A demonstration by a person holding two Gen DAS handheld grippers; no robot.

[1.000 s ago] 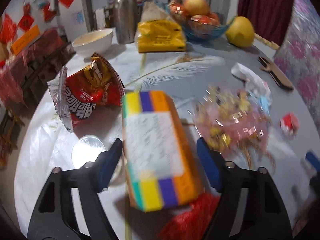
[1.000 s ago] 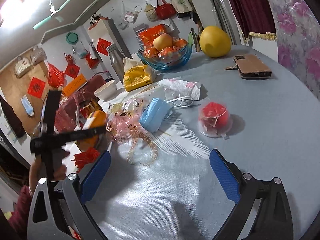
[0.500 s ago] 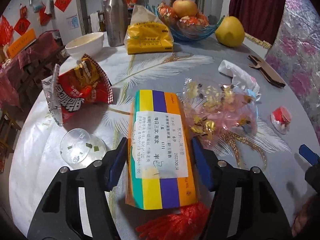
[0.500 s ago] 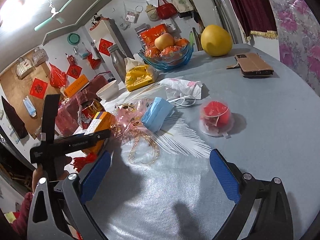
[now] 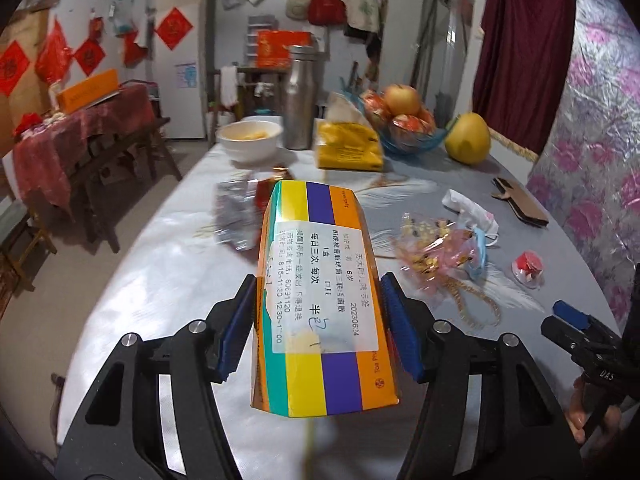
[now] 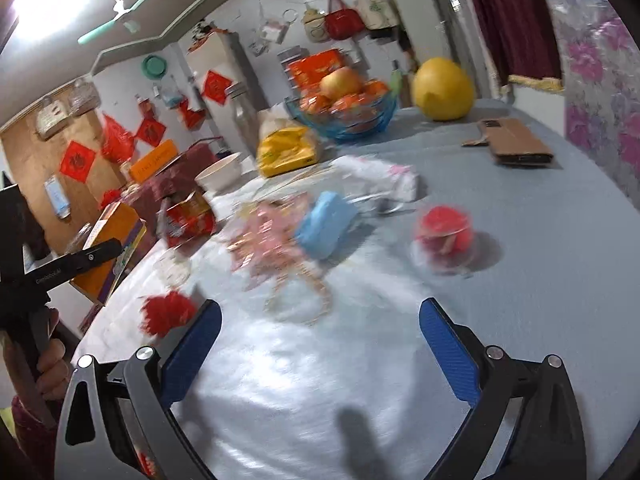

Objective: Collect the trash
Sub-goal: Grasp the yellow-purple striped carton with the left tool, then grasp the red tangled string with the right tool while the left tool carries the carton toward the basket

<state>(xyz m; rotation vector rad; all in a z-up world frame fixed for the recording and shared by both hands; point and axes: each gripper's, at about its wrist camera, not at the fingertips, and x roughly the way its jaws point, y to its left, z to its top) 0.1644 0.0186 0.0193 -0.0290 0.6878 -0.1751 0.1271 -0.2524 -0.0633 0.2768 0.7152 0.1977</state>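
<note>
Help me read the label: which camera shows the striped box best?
The left wrist view. There the striped box fills the centre, sharp, printed label facing the camera, gripped in the left tool. The right wrist view catches the box only at its left edge, small, side-on and partly hidden by the tool's black frame; no label shows.

Domestic dining room. A round worktop [image 5: 168, 272] under a pale cloth carries a glass fruit bowl [image 5: 404, 128], a large yellow pomelo [image 5: 468, 138], a white bowl [image 5: 250, 142] and a steel flask [image 5: 300, 98]. Red paper decorations [image 5: 174, 28] mark the walls and a white fridge [image 5: 182, 60]; cloth bags [image 5: 326, 10] hang above, a dark red curtain [image 5: 520, 40] beside.
</note>
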